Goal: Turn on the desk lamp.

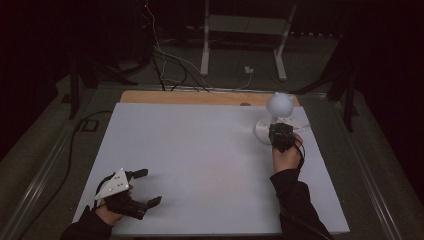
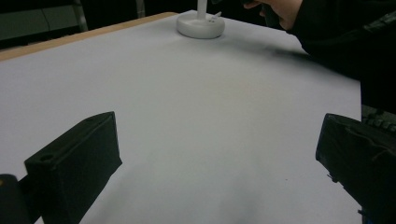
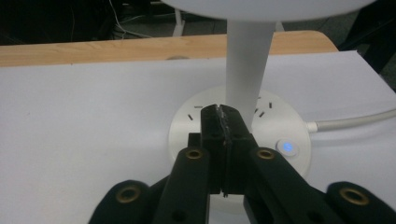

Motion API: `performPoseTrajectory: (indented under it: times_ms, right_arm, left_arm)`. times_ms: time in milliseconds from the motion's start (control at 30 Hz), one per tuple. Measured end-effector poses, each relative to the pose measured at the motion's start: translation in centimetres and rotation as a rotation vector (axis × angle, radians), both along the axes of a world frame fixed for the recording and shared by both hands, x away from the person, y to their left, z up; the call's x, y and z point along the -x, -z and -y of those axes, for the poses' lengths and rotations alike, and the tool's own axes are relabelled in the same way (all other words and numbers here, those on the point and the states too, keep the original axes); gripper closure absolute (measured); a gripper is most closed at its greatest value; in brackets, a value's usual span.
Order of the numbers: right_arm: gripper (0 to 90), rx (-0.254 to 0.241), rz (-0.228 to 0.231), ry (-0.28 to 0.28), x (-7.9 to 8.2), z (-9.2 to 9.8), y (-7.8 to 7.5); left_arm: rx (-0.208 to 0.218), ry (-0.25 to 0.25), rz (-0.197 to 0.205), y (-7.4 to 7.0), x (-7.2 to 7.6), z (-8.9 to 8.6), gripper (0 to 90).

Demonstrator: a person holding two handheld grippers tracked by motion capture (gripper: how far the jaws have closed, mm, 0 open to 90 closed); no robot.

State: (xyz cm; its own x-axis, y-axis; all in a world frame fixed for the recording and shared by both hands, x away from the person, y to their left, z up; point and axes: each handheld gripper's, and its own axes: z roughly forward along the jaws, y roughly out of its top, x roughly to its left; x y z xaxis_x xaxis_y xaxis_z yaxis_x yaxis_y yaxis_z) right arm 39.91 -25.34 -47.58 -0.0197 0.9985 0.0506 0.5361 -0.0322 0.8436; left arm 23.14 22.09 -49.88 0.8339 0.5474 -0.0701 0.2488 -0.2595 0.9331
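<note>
From the high view we see a white sheet (image 1: 200,160) covering most of a wooden table (image 1: 150,97), whose bare edge shows along the far side. Our left gripper (image 1: 148,186) rests low at the near left corner of the sheet, its jaws spread wide with nothing between them; a grey three-cornered plate sits on top of it. Our right gripper (image 1: 280,134) is at the far right, held by the right hand (image 1: 287,157), and it sits over the round base of a small white lamp (image 1: 278,105) with a ball-shaped head. From here we cannot tell how its jaws stand. A dark floor with cables (image 1: 165,65) and a white stand (image 1: 240,40) lie beyond the table.

In the left gripper view the two black jaws stand far apart at either lower corner, with only bare sheet (image 2: 196,116) between them. Across the sheet, near the far edge, we see the lamp's base (image 2: 200,25) and, just right of it, the other hand (image 2: 280,11) and dark sleeve (image 2: 345,42).

In the right gripper view the right gripper (image 3: 223,116) has its jaws pressed flat together, with nothing visible between them. Their tips are over the lamp base (image 3: 280,126), just in front of the white stem (image 3: 247,65); we cannot tell whether they touch either. A small button glowing blue (image 3: 288,147) sits on the base to the right of the jaws, slots mark the top of the base, and a white cord (image 3: 355,119) leaves it to the right.
</note>
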Motion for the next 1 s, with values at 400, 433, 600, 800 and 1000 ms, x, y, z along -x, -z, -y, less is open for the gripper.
performPoseTrajectory:
  times_ms: [400,433,600,800,1000]
  right_arm:
    - [90.0,-0.013,-0.055,-0.020,-0.8,-0.3,1.2]
    - [90.0,-0.009,-0.062,-0.019,-0.9,-0.3,1.4]
    - [90.0,0.003,-0.080,-0.024,-1.2,-0.5,1.9]
    - [90.0,0.006,-0.094,-0.021,-1.5,-0.5,2.3]
    - [90.0,0.011,-0.097,-0.023,-1.6,-0.6,2.5]
  left_arm:
    - [-0.001,0.000,-0.001,0.0,0.0,0.0,0.4]
    - [-0.001,0.000,-0.001,0.0,0.0,0.0,0.4]
    - [-0.003,0.000,-0.001,0.0,0.0,0.0,0.3]
    - [-0.003,0.000,-0.002,0.0,0.0,0.0,0.4]
    - [-0.003,0.001,-0.003,0.0,0.0,0.0,0.4]
